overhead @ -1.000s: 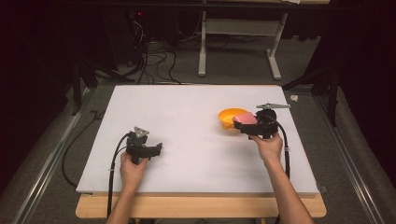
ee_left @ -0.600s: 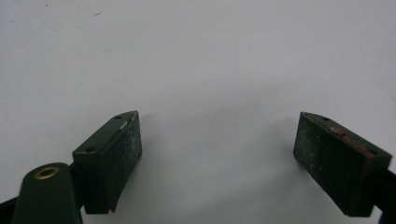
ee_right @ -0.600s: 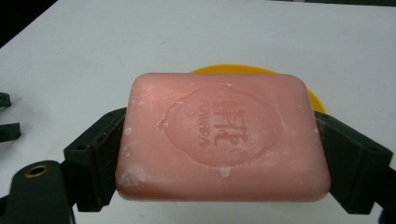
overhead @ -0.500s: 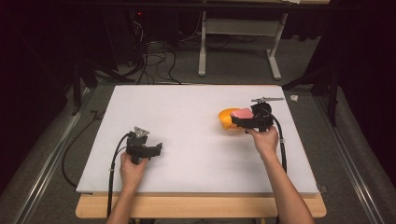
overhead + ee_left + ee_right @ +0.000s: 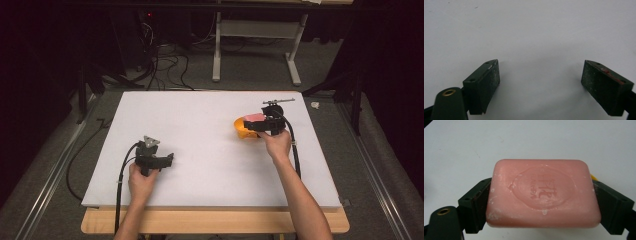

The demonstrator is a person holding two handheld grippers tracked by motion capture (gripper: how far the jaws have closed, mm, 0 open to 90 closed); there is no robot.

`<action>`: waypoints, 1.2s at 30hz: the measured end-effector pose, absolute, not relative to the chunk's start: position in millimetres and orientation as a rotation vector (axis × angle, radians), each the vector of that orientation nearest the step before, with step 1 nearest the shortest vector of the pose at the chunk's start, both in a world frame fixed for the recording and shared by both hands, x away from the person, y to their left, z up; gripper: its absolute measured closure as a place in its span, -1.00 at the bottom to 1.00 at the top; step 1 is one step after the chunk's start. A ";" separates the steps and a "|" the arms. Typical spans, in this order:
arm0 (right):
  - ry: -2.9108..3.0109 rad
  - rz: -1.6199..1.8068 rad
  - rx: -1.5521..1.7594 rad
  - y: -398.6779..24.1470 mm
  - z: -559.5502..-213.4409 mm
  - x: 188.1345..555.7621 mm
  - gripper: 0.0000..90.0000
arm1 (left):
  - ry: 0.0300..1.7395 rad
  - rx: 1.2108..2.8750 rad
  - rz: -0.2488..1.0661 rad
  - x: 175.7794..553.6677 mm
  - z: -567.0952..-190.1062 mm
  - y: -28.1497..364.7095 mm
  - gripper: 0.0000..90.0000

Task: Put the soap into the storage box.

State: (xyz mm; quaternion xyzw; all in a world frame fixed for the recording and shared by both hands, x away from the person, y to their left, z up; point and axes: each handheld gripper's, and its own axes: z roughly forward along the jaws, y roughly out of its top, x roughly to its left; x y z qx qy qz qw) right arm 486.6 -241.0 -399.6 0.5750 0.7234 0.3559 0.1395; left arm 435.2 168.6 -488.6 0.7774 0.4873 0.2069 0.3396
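Pink soap, one bar, is sitting clamped between the two jaws of my right gripper; the pads are pressing on its two short ends and the stamped oval face is pointing up at the camera. Lettering on it is too soft to read. In the high view the bar is showing as a pink patch at the gripper's tip, directly over one orange dish on the right half of the table. Whether the bar is touching the dish or hanging just above it, I cannot tell. A sliver of yellow-orange is peeking past the soap's right edge in the right gripper view.

My right hand is reaching in from the near edge, its cable trailing back along the forearm.

My left gripper is resting low on the near-left part of the white table, well apart from the soap and dish. Its two jaws are standing wide apart and gripping nothing; bare white surface is lying between the pads. My left hand is wrapping the handle, with one grey three-cornered plate on top.

Count: one soap, one dish, two grippers.
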 end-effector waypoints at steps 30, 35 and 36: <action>2.060 0.827 1.828 -229.0 -427.5 518.1 -0.70 | 1.268 2.027 0.535 435.2 -488.4 168.8 -0.65; 2.050 0.829 1.848 -227.9 -428.6 519.4 -0.70 | 1.269 2.023 0.539 435.2 -488.7 168.6 -0.65; 2.051 0.829 1.851 -228.2 -428.6 519.5 -0.70 | 1.269 2.027 0.536 435.2 -488.4 168.7 -0.65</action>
